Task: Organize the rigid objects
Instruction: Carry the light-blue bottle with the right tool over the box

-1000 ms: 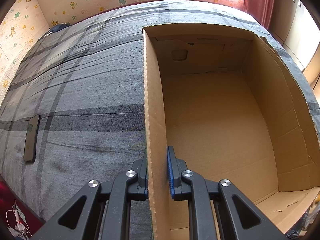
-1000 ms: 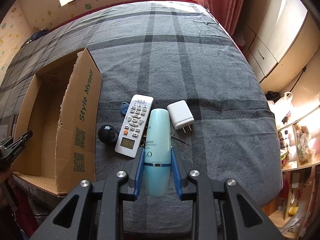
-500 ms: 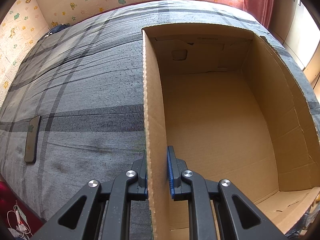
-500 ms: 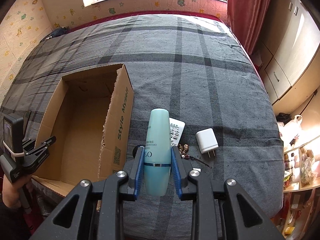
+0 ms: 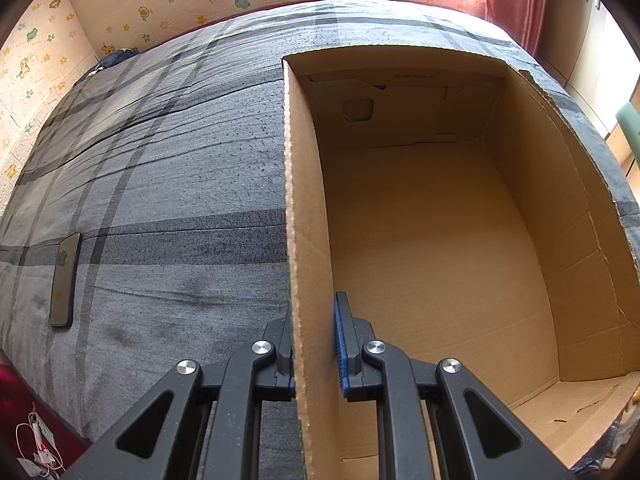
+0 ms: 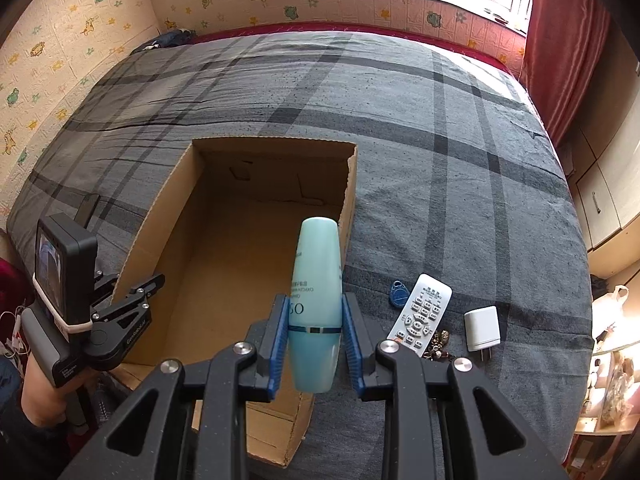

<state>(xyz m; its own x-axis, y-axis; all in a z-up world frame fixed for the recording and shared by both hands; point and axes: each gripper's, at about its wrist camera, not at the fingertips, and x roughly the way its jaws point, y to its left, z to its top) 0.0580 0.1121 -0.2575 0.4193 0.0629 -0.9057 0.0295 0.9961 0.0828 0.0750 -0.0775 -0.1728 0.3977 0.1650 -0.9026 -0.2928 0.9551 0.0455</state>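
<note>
right gripper (image 6: 315,340) points steeply down, clamped on the light blue bottle (image 6: 317,304), hanging over the cardboard box (image 6: 260,208) right wall; left gripper (image 5: 314,356) is angled down too, pinching the box's left wall on the bed (image 6: 460,152)
</note>
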